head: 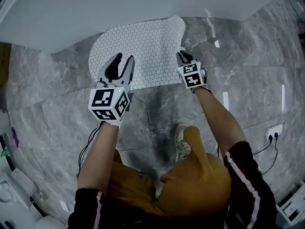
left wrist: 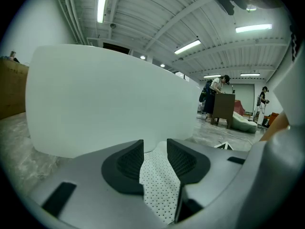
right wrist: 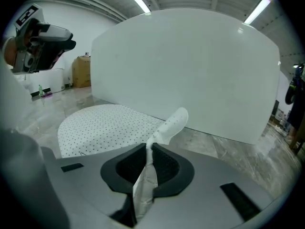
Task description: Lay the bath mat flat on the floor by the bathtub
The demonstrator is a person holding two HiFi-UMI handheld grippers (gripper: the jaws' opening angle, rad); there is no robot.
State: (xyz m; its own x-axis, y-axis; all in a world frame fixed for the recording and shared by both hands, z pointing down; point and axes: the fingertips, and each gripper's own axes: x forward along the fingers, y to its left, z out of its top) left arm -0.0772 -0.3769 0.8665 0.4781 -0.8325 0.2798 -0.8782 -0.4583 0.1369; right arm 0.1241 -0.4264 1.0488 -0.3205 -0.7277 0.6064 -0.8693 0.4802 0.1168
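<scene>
Currently R gripper [head: 181, 57] pinches bath mat [head: 138, 51] corner, L gripper [head: 123, 59] unclenched (mat between jaws); 1-sided lift could crease it vs bathtub [head: 143, 4].

Left claw [head: 124, 59] agape — right claw [head: 182, 55] clamped

The bathtub [head: 143, 4] runs off the head view's top edge.
</scene>
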